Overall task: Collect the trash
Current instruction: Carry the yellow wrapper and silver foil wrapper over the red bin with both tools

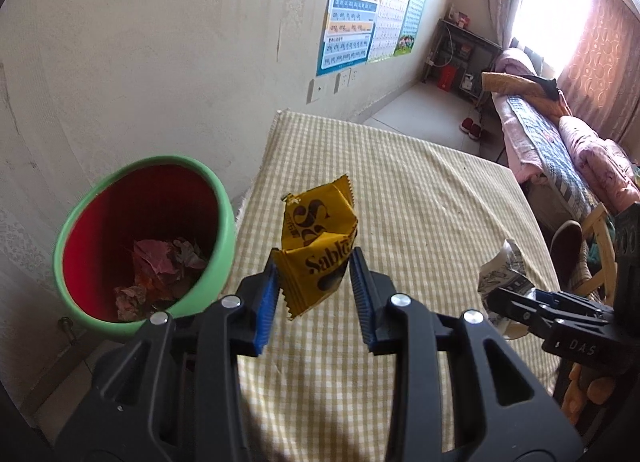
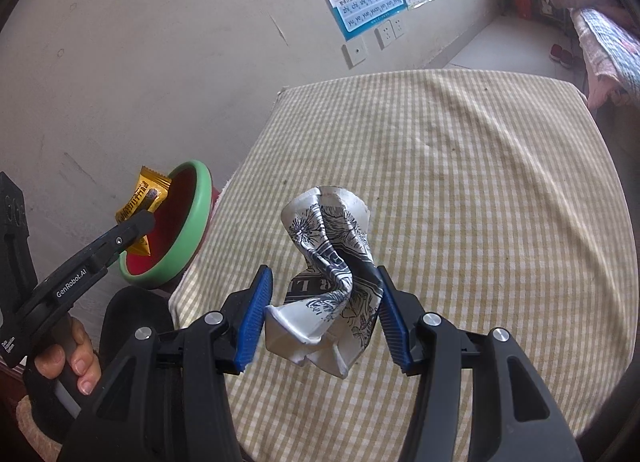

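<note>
The left gripper [image 1: 314,282], pinching a yellow snack wrapper [image 1: 318,238], is nearer the green-rimmed bin [image 1: 140,242] on its left than the right gripper [image 2: 324,314], clamping a crushed can [image 2: 332,282].

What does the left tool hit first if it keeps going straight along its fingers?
Probably the yellow-checked cloth tabletop. The left tool, clamped on the yellow foil snack wrapper, aims down at it; the green-rimmed red bin sits off to its left. Depth is unclear.

Left gripper [image 1: 314,274] pinching a yellow snack wrapper [image 1: 316,238] (printed "Sable") above the checked tablecloth [image 1: 420,189], green-rimmed red bin [image 1: 226,213] just left, holding crumpled scraps
</note>
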A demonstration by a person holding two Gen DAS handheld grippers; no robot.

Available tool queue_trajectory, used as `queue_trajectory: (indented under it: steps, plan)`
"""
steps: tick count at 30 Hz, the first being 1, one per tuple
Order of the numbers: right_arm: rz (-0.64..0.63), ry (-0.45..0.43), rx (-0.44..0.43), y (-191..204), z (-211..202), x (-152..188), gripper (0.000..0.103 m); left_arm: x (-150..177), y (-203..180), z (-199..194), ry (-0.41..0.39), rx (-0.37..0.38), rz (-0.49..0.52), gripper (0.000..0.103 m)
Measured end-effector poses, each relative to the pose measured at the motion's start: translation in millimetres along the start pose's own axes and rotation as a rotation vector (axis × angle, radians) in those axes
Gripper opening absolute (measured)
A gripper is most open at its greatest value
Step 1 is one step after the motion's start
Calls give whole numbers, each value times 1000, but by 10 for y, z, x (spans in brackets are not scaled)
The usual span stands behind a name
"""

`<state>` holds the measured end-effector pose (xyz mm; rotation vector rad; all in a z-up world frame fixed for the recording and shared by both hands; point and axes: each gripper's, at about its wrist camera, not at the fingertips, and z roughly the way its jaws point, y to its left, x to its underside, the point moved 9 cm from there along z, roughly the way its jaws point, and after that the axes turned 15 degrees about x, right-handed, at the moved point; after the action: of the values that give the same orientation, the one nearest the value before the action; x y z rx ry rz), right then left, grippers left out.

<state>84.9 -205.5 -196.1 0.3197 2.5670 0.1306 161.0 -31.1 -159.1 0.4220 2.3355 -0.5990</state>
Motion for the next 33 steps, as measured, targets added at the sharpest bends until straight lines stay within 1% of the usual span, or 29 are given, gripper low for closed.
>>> queue_trajectory:
  steps: [5,9,14,19,27,33]
  plan:
    - [-31,-30,-4,153,-58,-183,51,-64,152,-143,-27,-36,-3,32]
    - [-50,-50,-19,286,-84,-302,51,-88,290,-216,-39,-57,-24,32]
    - [-83,-18,-58,510,6,-260,51,-69,427,-259,-42,-77,-45,32]
    - [-110,-17,-69,664,46,-287,51,-86,541,-287,-51,-90,-67,32]
    - [-140,-29,-77,822,70,-339,51,-88,707,-302,-53,-106,-100,32]
    - [-153,-12,-81,881,150,-339,51,-91,850,-311,-50,-123,-124,32]
